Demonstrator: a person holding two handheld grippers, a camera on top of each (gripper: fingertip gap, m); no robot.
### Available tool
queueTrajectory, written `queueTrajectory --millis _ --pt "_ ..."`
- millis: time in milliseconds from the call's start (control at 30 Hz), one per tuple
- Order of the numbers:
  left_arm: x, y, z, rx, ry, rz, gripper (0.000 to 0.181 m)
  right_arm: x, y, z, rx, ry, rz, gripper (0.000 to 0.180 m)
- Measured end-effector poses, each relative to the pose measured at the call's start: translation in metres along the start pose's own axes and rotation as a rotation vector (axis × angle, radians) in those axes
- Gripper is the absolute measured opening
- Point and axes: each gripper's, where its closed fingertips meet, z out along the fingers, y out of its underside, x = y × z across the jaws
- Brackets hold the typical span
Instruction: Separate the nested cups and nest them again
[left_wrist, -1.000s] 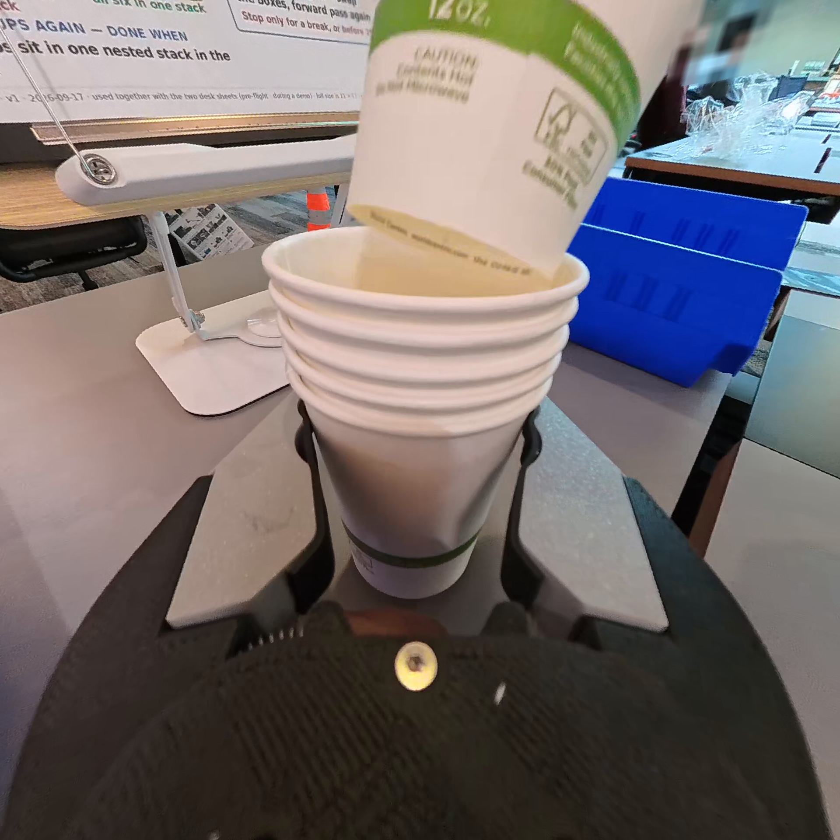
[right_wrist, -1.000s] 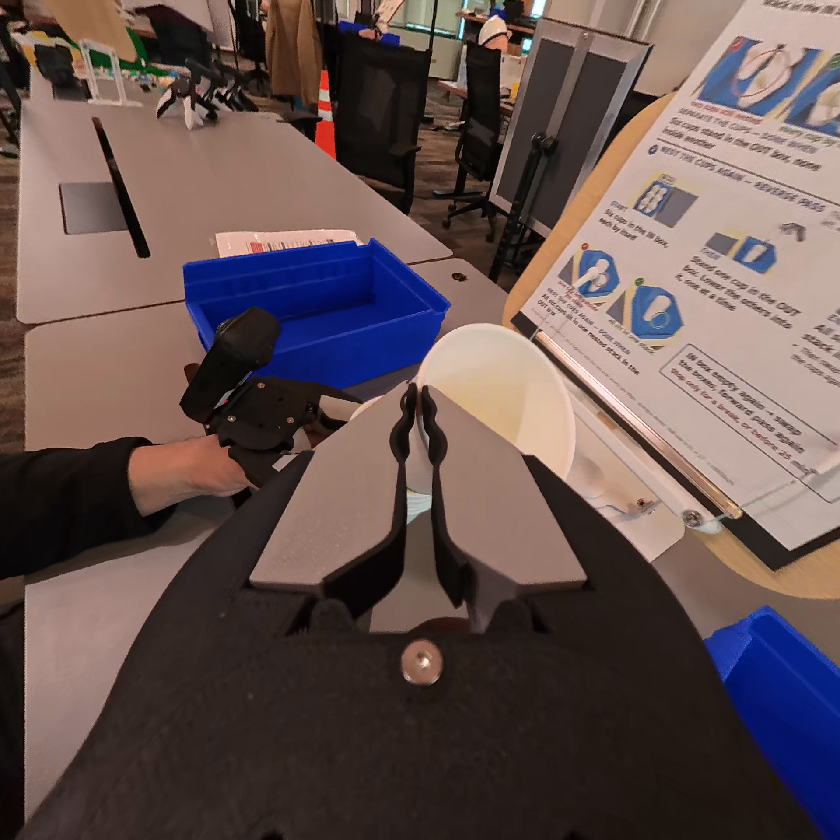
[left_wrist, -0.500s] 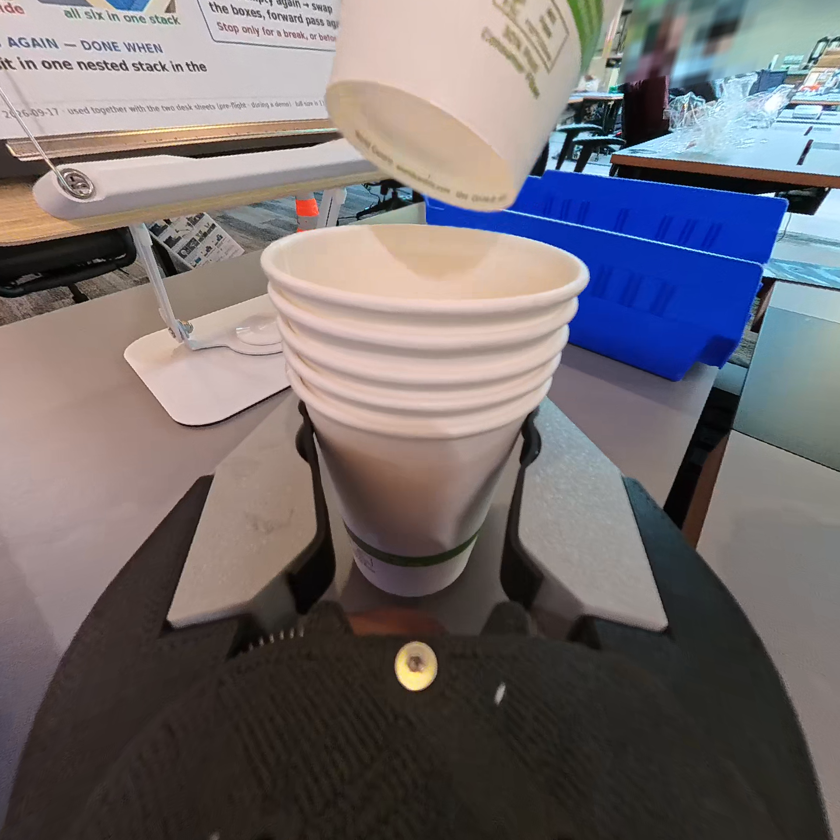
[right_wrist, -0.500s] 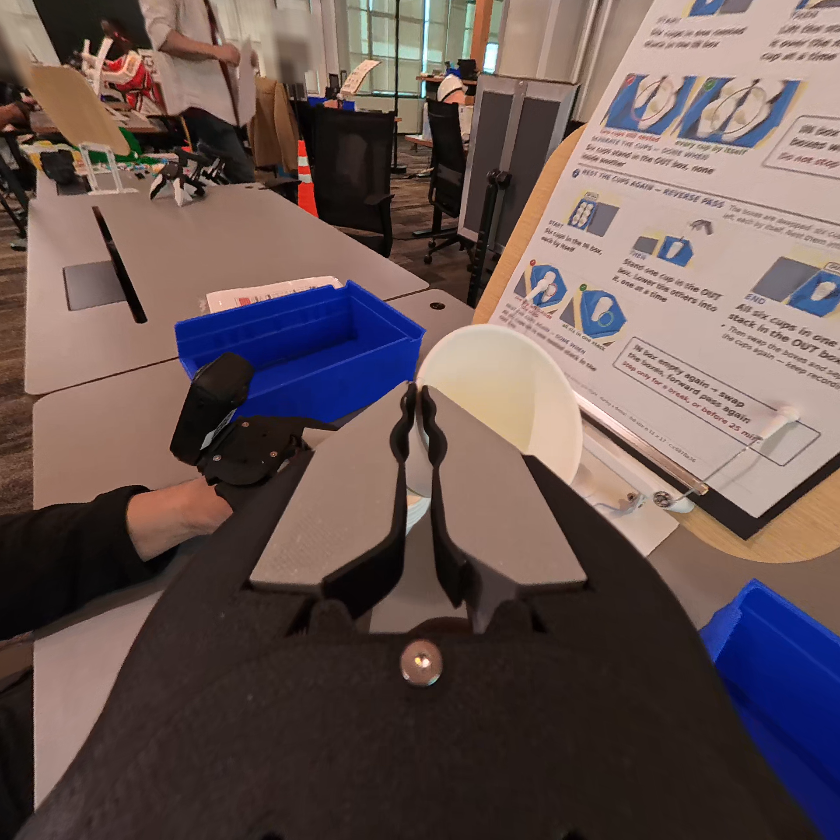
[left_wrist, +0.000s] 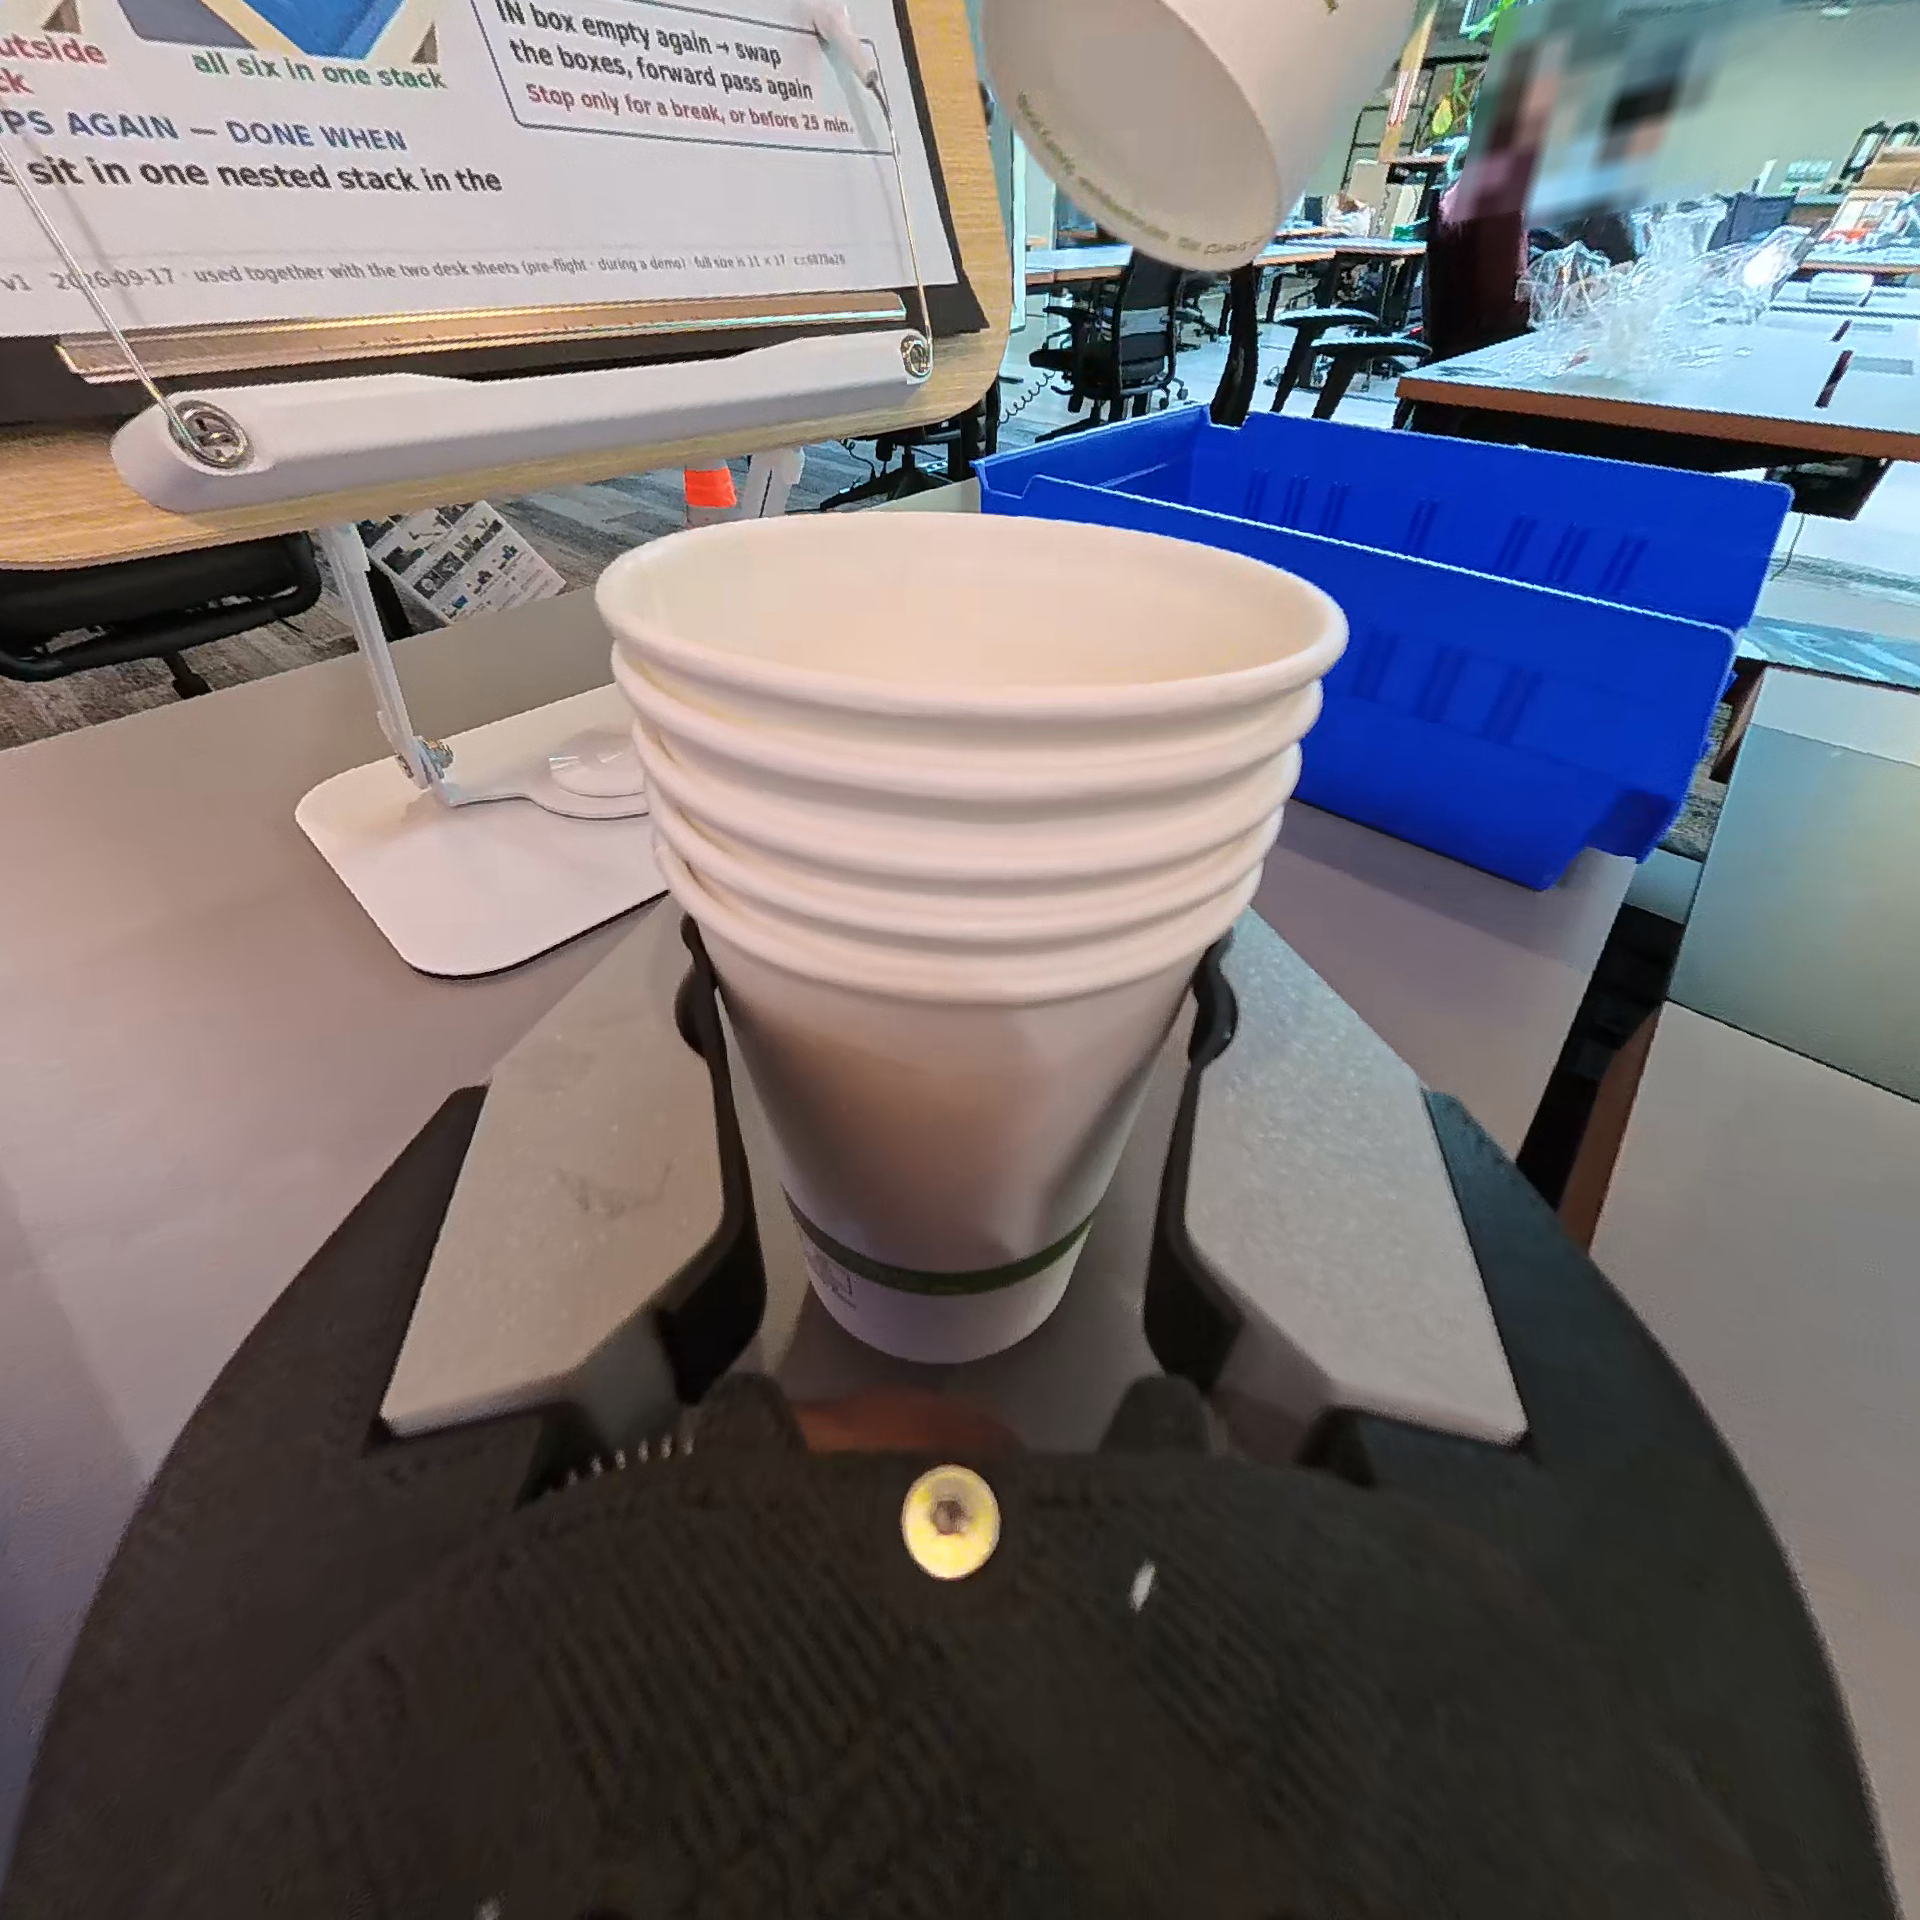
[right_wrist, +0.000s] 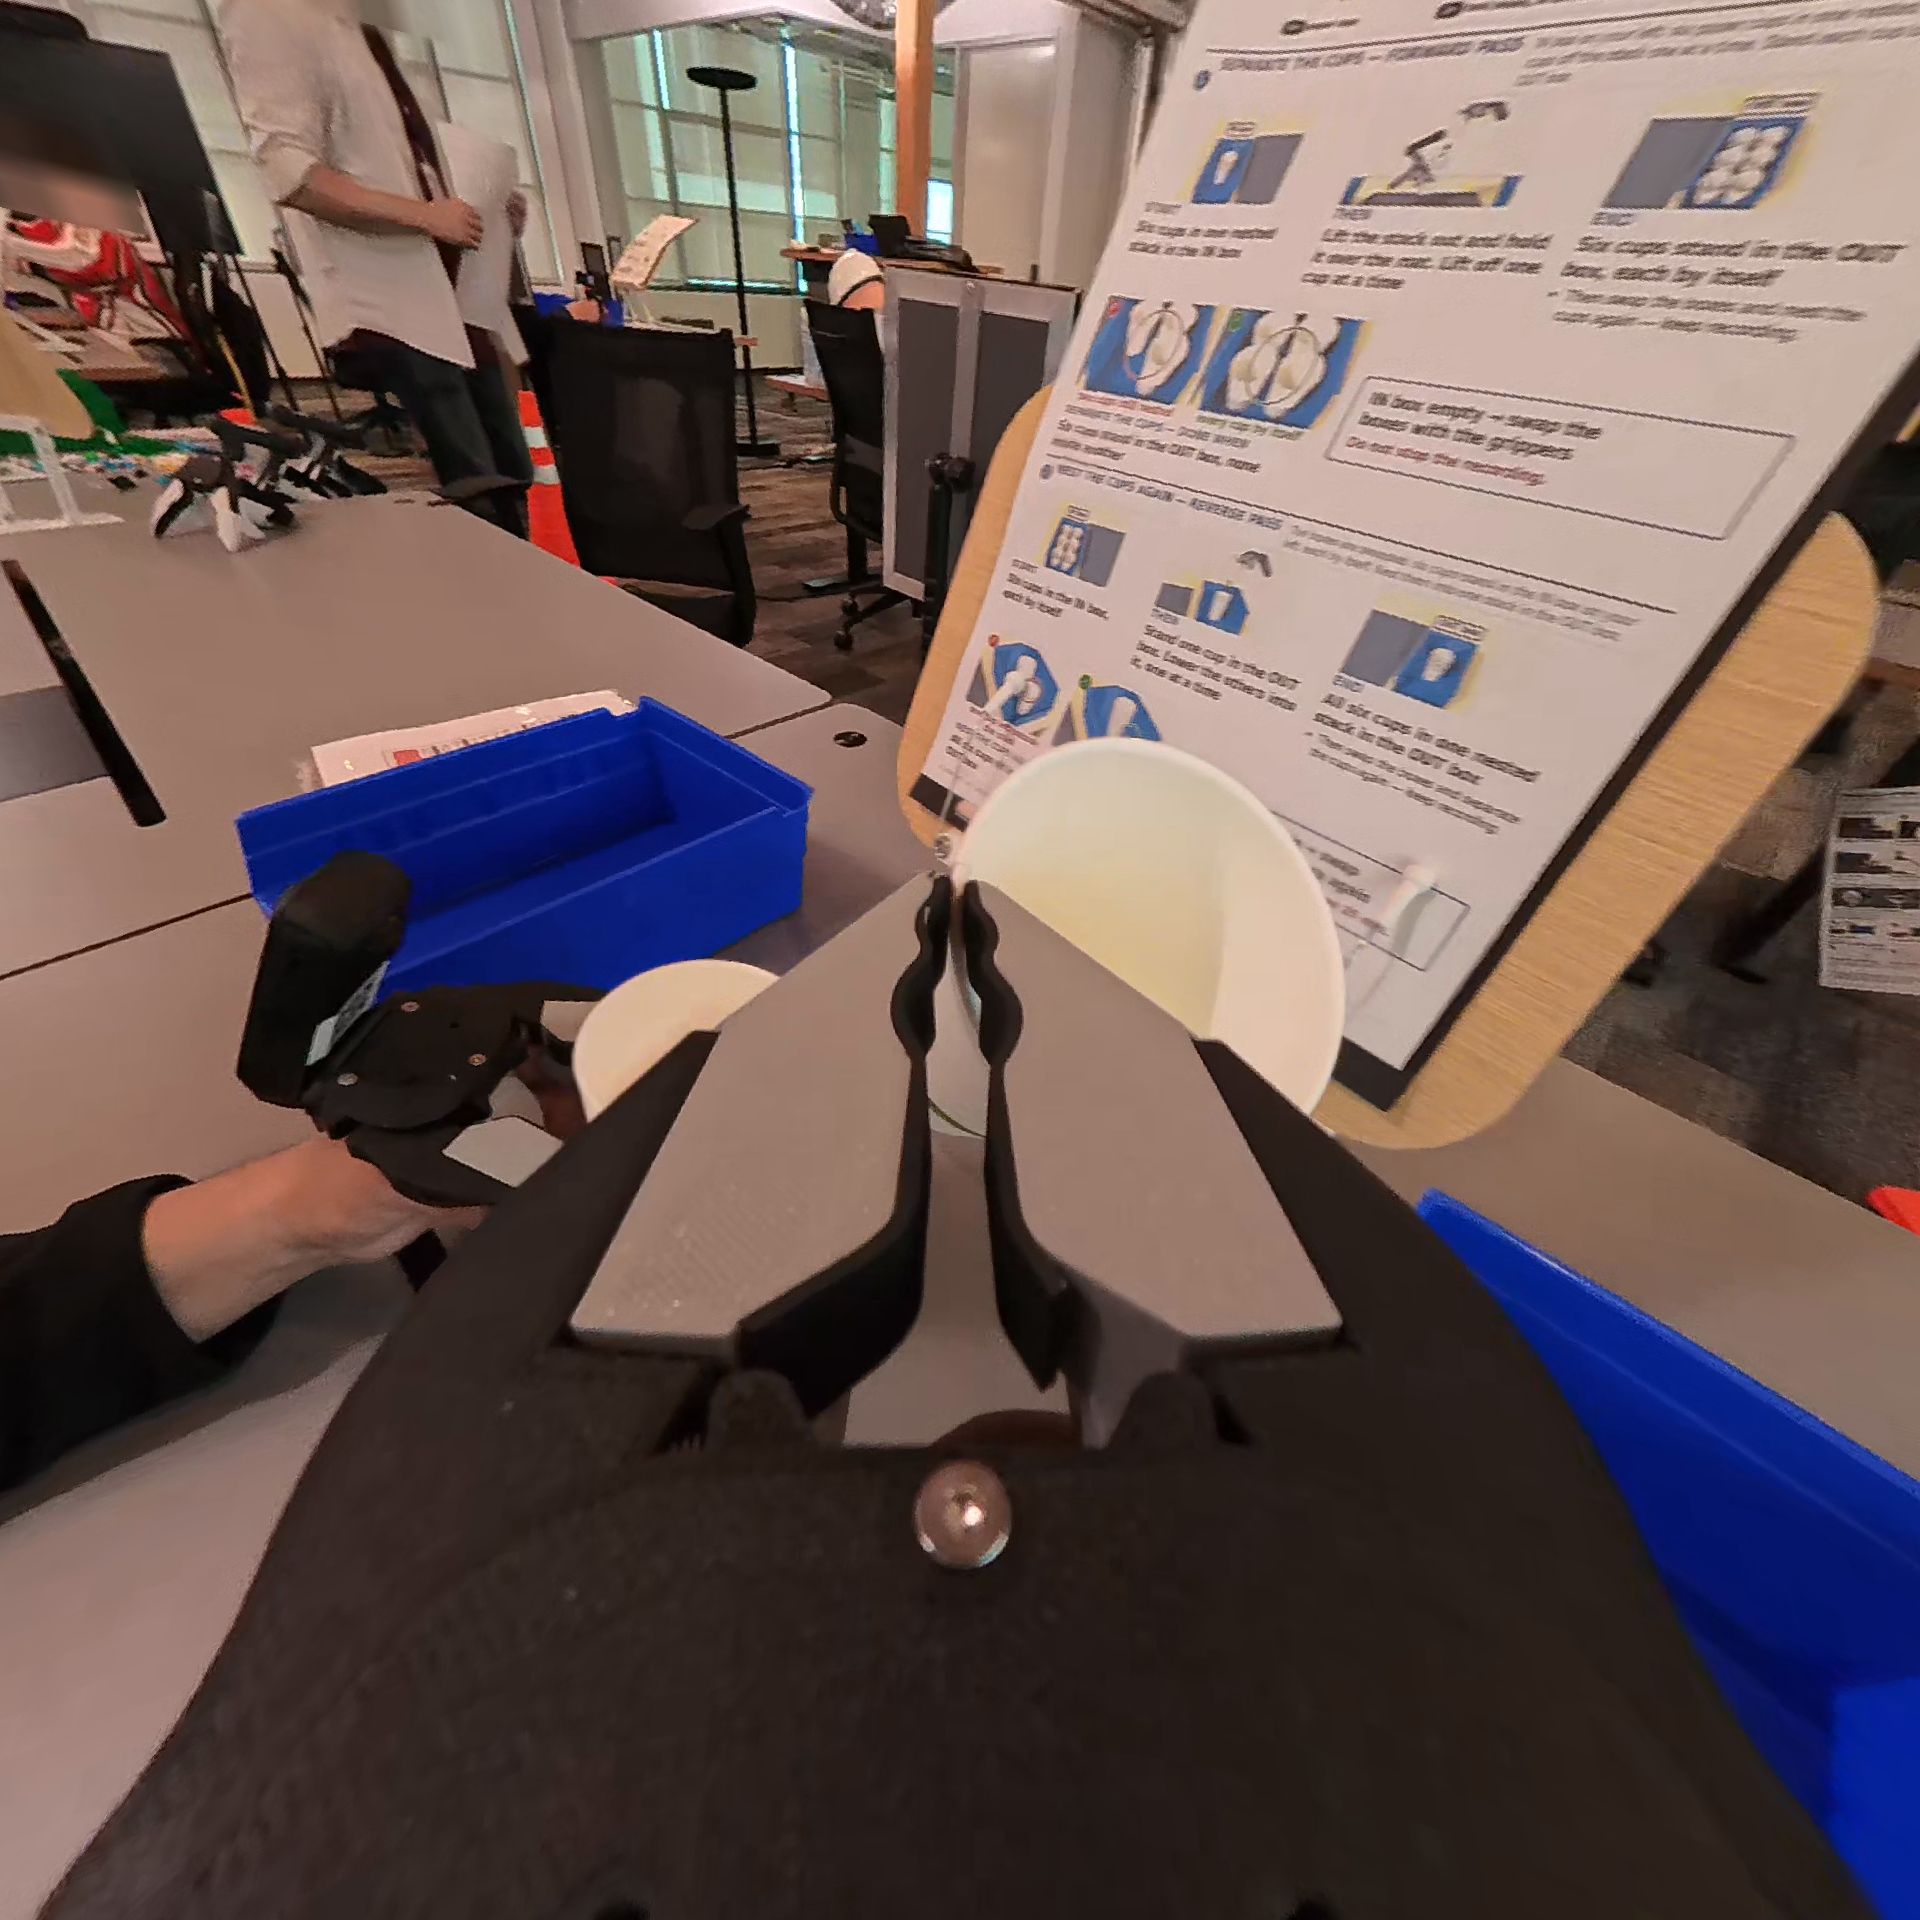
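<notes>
The nested stack (left_wrist: 961, 831) of white paper cups is clamped between the fingers of the left tongs (left_wrist: 951, 997), which are closed to the width of the lowest cup's wall just under the rims. Five rims can be counted. The stack is kept upright above the grey bench (left_wrist: 187, 987), its mouth facing up, presumably so that the top cup can be drawn straight off while the rest are steadied.

A single cup (right_wrist: 1143, 914) is pinched by its rim in the right tongs (right_wrist: 954, 914), whose fingers are nearly shut, with one finger inside the wall and one outside. In the left wrist view this cup (left_wrist: 1174, 114) is seen tilted, its base toward the camera, well above the stack and clear of it, off to the right. A rim grip of this kind is judged to suit a light, easily crushed paper wall.

One blue bin (left_wrist: 1455, 665) stands at the far right of the bench, beyond the stack; it appears empty. Another blue bin (right_wrist: 1704, 1455) lies close beside the right tongs. An instruction board (right_wrist: 1455, 416) is propped on a stand toward the far edge of the bench.
</notes>
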Motion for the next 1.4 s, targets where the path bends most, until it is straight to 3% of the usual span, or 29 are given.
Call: queueTrajectory --millis 367,600,1133,1400 --pt "-0.001 0.001 0.0 0.0 -0.002 -0.005 0.091 0.077 0.01 -0.037 -0.049 0.2 -0.027 0.0" --pt "0.001 -0.001 0.001 0.009 0.01 -0.004 0.091 0.127 0.037 -0.045 -0.141 0.323 -0.057 0.0" --pt "0.002 0.002 0.003 -0.002 0.009 0.007 0.091 0.171 0.165 0.012 -0.476 0.364 -0.107 0.0" --pt "0.005 0.001 0.003 0.0 0.017 0.008 0.091 0.171 0.192 0.028 -0.506 0.345 -0.099 0.0"
